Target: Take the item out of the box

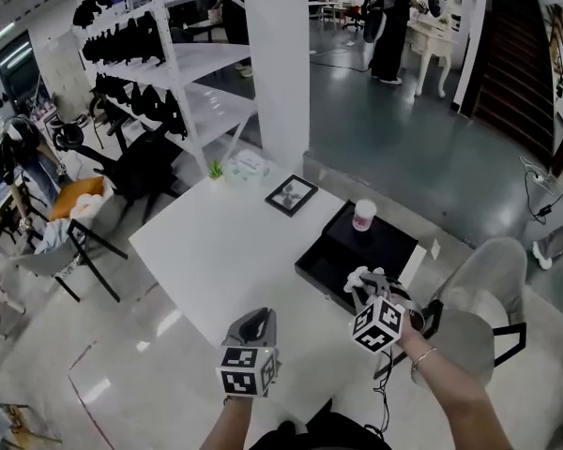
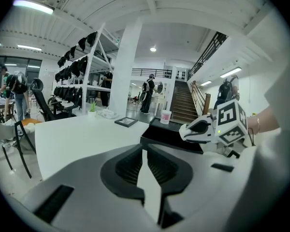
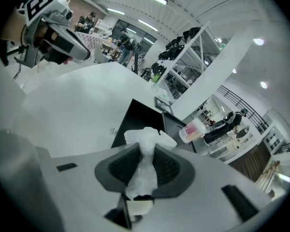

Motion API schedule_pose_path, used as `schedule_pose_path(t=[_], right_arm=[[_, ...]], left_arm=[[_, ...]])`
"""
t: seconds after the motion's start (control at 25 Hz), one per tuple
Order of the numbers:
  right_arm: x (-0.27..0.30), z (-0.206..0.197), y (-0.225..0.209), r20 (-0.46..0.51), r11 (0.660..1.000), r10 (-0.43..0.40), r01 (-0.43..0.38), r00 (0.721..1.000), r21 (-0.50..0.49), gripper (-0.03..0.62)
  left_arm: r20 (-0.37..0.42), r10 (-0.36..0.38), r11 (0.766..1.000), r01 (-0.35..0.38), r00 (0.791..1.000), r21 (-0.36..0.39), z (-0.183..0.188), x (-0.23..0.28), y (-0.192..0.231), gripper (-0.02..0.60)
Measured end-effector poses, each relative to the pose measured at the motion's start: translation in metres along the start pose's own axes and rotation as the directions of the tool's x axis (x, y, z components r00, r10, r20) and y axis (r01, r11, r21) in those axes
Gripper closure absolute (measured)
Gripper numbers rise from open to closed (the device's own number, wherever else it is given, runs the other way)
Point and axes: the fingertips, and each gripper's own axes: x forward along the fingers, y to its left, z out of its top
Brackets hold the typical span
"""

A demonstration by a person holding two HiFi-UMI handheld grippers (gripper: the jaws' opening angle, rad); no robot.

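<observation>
Over the near right corner of the bench, my right tool tilts downward, its marker cube rolled to one side. The forearm behind it comes in from the lower right, with a thin bracelet at the wrist. This tool is clenched on the item, a crumpled white bundle that looks like thin plastic or paper. The bundle is pinched between the pads and bunches out past the tips. It is held over the near end of the black box, which lies open at the bench's right edge.

My left tool sits at the bottom centre and points forward over the bench's near edge. Its jaws are drawn together to a thin slit, with nothing between them.

By count I see two tools, one black box and one white bundle. I also see one pink-and-white cup on the far part of the box, one small picture frame and one small green plant.
</observation>
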Motion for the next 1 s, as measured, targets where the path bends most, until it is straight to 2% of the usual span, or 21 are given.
schedule_pose_path(t=[0.24, 0.56, 0.72, 1.0], right_arm=[[-0.023, 0.010, -0.011, 0.056, 0.987, -0.086, 0.077, 0.995, 0.138, 0.510], [-0.056, 0.013, -0.013, 0.110, 0.944, -0.166, 0.126, 0.980, 0.304, 0.510], [-0.069, 0.014, -0.006, 0.135, 0.909, -0.165, 0.097, 0.977, 0.405, 0.510], [-0.085, 0.020, 0.012, 0.199, 0.820, -0.135, -0.003, 0.971, 0.573, 0.510]], left_arm=[[-0.003, -0.029, 0.999, 0.029, 1.000, 0.014, 0.002, 0.001, -0.002, 0.554], [-0.015, -0.080, 0.996, 0.081, 0.997, 0.030, -0.003, 0.005, -0.012, 0.554], [-0.020, -0.104, 0.994, 0.105, 0.994, 0.039, -0.003, 0.006, -0.018, 0.554], [-0.025, -0.124, 0.991, 0.125, 0.992, 0.053, -0.005, 0.004, -0.022, 0.554]])
